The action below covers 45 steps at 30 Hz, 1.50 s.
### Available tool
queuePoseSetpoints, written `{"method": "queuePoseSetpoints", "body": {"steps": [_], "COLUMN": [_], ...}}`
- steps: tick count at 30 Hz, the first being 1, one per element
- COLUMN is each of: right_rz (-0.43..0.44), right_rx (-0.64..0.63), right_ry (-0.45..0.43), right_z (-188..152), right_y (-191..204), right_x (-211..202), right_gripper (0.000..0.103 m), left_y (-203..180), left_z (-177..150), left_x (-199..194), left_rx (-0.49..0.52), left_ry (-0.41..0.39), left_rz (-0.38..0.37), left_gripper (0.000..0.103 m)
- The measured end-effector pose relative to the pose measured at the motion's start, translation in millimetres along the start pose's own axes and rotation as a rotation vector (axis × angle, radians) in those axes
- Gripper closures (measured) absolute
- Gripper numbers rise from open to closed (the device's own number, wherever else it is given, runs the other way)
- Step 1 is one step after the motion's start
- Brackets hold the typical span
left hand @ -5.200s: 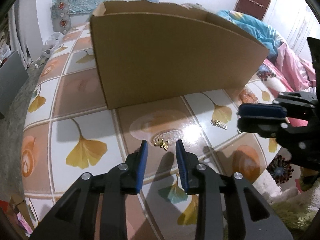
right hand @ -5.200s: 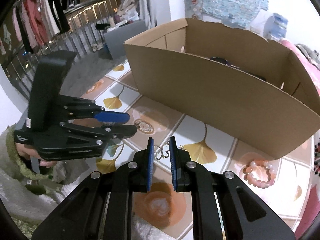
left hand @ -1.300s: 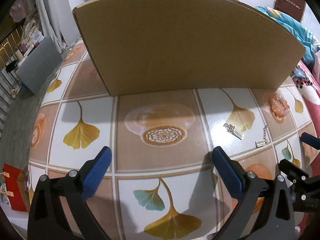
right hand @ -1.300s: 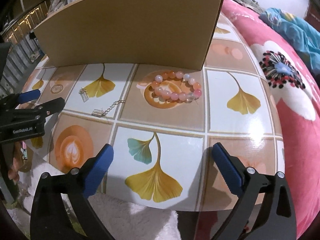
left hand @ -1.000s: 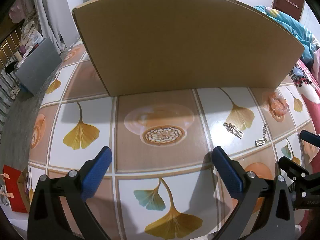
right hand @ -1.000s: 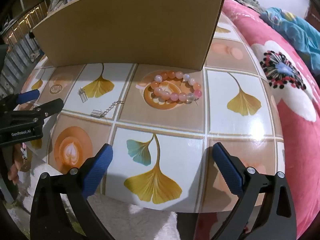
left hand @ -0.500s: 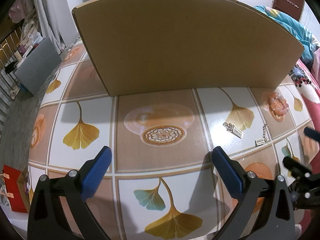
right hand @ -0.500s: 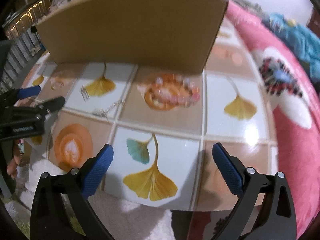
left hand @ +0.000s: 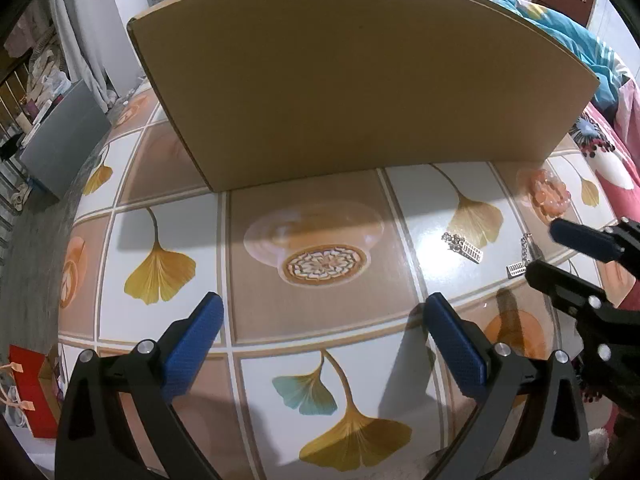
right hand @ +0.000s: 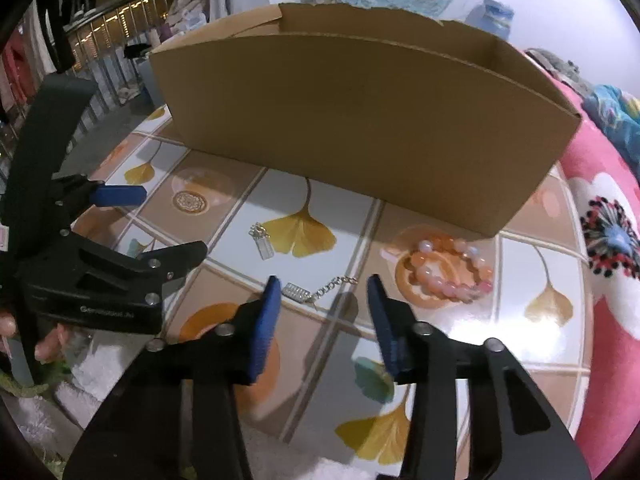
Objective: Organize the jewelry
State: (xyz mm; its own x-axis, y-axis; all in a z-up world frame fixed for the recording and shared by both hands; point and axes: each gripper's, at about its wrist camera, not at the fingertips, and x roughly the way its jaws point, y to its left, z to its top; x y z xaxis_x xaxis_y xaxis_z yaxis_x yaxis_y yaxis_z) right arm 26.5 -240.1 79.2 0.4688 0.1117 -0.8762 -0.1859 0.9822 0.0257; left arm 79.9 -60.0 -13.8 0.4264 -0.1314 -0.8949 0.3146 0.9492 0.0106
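From my left wrist camera, my left gripper (left hand: 320, 340) is spread wide, with nothing between its blue pads, above the table (left hand: 320, 308) with the ginkgo leaf tiles. The cardboard box (left hand: 360, 80) stands at the far side and shows me only its outer wall, so I cannot tell what is inside. On the table to the right lie a silver earring (left hand: 464, 245) and, near it, a silver chain piece (left hand: 520, 260). Further right, close to the box corner, is the pink bead bracelet (left hand: 548, 196), blurred here. My right gripper (left hand: 560, 252) comes in from the right edge, its tips just beside the chain piece.

From my right wrist camera, my right gripper (right hand: 322, 312) is closing, half spread, and it does not pinch anything yet. The silver chain piece (right hand: 316, 292) lies on the table (right hand: 520, 280) just in front of the pads, near the left one. The silver earring (right hand: 262, 242) lies beyond it, and the pink bead bracelet (right hand: 452, 268) is to the right, in front of the cardboard box (right hand: 360, 128). The box is open on top, but its floor is hidden from me. My left gripper (right hand: 160, 220) is open at the left side.
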Motion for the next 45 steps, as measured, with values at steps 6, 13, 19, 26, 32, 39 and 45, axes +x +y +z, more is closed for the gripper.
{"method": "queuePoseSetpoints", "body": {"steps": [6, 13, 19, 26, 32, 39, 45], "right_rz": [0.023, 0.009, -0.011, 0.016, 0.119, 0.235, 0.288], "right_rx": [-0.025, -0.067, -0.046, 0.049, 0.182, 0.306, 0.361], "right_ry": [0.008, 0.005, 0.013, 0.006, -0.036, -0.082, -0.076], "right_z": [-3.2, -5.4, -9.6, -13.5, -11.8, -8.9, -6.7], "right_y": [5.6, 11.8, 4.4, -15.0, -44.0, -66.9, -66.9], "right_x": [8.7, 9.8, 7.2, -1.0, -19.2, -35.7, -31.7], "right_gripper": [0.073, 0.092, 0.097, 0.103, 0.103, 0.103, 0.103], "left_y": [-0.3, -0.2, -0.5, -0.4, 0.0, -1.2, -1.7], "left_z": [-0.4, 0.0, -0.9, -1.1, -0.8, -1.6, -2.8], "left_x": [-0.6, -0.7, -0.7, -0.9, -0.8, -0.3, -0.8], "left_rx": [0.005, 0.006, 0.005, 0.005, 0.006, 0.002, -0.003], "left_ry": [0.0, -0.003, -0.01, -0.011, -0.013, -0.023, -0.032], "left_rz": [-0.002, -0.002, -0.002, -0.002, -0.002, 0.001, 0.003], "left_gripper": [0.004, 0.004, 0.004, 0.004, 0.004, 0.004, 0.004]}}
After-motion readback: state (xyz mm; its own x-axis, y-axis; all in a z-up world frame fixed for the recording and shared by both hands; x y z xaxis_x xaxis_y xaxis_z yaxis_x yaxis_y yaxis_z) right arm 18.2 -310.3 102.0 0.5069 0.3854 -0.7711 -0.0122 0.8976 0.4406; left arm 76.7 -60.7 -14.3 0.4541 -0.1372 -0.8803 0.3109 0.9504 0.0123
